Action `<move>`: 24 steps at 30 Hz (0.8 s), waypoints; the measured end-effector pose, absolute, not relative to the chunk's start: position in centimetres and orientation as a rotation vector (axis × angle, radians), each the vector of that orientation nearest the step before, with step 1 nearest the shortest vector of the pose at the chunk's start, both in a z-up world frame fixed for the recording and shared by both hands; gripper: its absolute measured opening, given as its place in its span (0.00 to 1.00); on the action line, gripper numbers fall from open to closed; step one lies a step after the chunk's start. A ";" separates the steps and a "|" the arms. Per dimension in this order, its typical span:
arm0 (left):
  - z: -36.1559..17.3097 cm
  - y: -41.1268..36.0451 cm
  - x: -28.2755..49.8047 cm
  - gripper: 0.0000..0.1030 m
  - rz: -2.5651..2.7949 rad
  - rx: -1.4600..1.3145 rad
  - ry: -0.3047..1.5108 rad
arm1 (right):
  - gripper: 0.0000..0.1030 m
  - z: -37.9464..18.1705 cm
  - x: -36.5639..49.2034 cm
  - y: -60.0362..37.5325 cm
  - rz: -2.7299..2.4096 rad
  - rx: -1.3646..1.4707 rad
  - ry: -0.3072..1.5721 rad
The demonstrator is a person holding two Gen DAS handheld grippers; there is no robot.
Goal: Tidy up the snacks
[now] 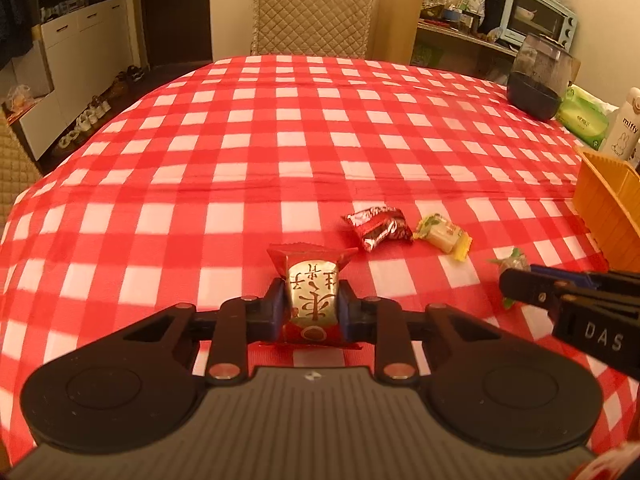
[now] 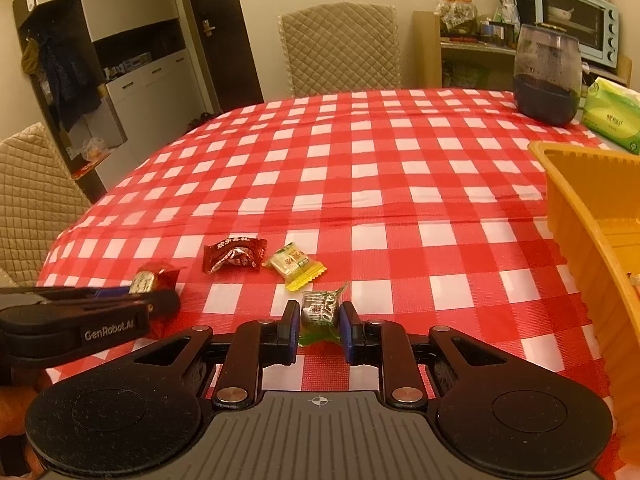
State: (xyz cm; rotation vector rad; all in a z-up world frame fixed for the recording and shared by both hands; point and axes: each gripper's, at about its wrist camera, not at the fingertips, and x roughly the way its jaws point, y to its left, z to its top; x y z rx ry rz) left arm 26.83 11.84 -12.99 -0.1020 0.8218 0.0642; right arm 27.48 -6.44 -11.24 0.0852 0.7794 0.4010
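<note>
right wrist view: my right gripper [image 2: 319, 316] clamps a green candy [image 2: 318, 309], and the orange bin [image 2: 576, 216] lies to its right, nearer this hand. my left gripper [image 1: 312, 307] pinches a red packet [image 1: 313, 296], long axis along the fingers. wrappers are crinkly foil and film; the bin is ribbed plastic. two sweets lie on the checked cloth [image 1: 280, 140].

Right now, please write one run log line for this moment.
left gripper: shut on red-and-silver wrapped snack | right gripper: shut on green-wrapped candy | orange plastic basket: at right
</note>
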 end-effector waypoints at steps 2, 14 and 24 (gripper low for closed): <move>-12.5 11.7 26.2 0.23 0.059 -0.112 0.826 | 0.21 -10.8 26.8 -6.8 0.402 0.086 0.773; -7.8 7.1 18.6 0.23 0.008 -0.159 0.806 | 0.21 -6.4 19.8 -10.7 0.363 0.110 0.751; -4.3 3.8 13.3 0.23 -0.029 -0.131 0.773 | 0.21 -2.9 13.7 -13.2 0.357 0.113 0.703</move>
